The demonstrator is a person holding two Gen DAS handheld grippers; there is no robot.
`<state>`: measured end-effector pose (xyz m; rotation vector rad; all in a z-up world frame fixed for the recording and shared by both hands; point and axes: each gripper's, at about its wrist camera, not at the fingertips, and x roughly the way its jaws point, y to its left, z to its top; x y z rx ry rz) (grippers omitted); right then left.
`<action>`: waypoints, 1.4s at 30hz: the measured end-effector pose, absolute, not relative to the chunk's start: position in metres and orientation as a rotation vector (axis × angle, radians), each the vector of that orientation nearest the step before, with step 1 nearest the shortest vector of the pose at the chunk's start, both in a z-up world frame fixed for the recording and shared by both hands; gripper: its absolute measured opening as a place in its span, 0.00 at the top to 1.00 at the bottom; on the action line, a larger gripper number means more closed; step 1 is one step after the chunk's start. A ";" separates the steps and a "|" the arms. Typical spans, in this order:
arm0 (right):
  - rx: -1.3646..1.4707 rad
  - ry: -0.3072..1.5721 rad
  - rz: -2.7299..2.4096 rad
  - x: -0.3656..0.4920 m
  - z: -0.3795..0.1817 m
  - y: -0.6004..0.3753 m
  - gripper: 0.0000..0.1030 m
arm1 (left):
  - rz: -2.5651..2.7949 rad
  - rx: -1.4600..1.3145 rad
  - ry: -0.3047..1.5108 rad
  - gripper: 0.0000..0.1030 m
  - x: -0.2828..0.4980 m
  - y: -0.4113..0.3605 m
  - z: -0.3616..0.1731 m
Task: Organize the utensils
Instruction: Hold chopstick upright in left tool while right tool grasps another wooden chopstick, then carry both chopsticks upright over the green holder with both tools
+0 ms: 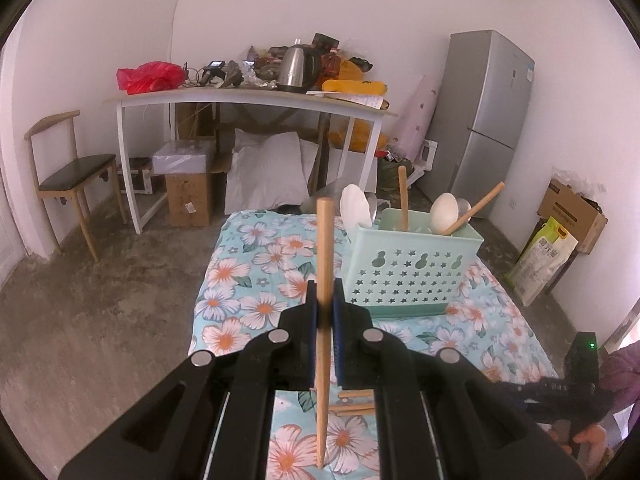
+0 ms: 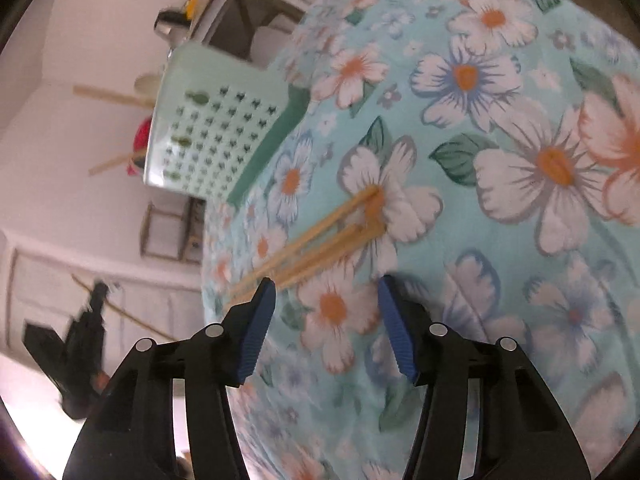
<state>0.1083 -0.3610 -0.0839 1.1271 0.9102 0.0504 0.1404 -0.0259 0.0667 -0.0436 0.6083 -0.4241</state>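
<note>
While the left tool point(image 1: 325, 308) clamps one wooden chopstick point(image 1: 324, 248) upright beside the green utensil basket point(image 1: 412, 272), the right tool point(image 2: 326, 296) hangs half-open and empty over loose chopsticks point(image 2: 320, 240) on the floral worktop point(image 2: 500, 240).

Left wrist view looks level across the floral tablecloth point(image 1: 256, 264) toward the mint utensil basket point(image 1: 412, 276). Right wrist view, rolled, close above both.
</note>
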 end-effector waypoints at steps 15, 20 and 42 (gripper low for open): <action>1.218 0.835 -0.006 0.102 -0.090 -0.376 0.89 | -0.424 -0.036 0.605 0.94 0.141 -0.025 0.066; 1.157 0.789 0.011 0.096 -0.071 -0.372 0.91 | -0.424 -0.032 0.604 0.94 0.140 -0.025 0.066; 0.727 0.459 0.131 0.074 0.070 -0.351 0.97 | -0.438 -0.013 0.600 0.94 0.128 -0.026 0.078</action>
